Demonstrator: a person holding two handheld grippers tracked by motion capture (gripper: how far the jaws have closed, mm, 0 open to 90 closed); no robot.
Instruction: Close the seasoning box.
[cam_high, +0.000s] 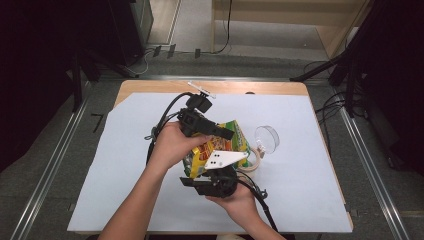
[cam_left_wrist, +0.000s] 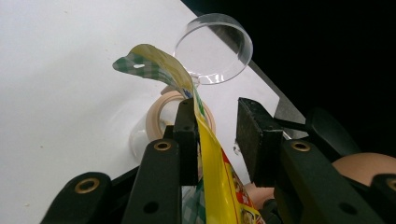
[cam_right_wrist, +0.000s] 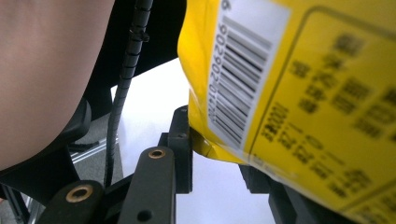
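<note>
A yellow and green snack bag (cam_high: 226, 141) stands over the middle of the white sheet between my two grippers. My left gripper (cam_high: 220, 132) reaches in from the far side, and in the left gripper view the bag's flat top seal (cam_left_wrist: 219, 177) lies against the left pad (cam_left_wrist: 187, 135) with a clear gap to the right pad; this gripper (cam_left_wrist: 217, 114) is open. My right gripper (cam_high: 202, 169) comes from the near side under its white plate. In the right gripper view the bag's barcode side (cam_right_wrist: 303, 93) fills the space at that gripper (cam_right_wrist: 215, 154); one corner touches the left pad and the other jaw is hidden.
A beige tape roll (cam_high: 253, 162) (cam_left_wrist: 156, 116) lies right of the bag, and a clear round dish (cam_high: 266, 138) (cam_left_wrist: 215, 46) sits beyond it. The white sheet (cam_high: 300, 190) covers a wooden table (cam_high: 150, 86); the floor drops away past the right edge.
</note>
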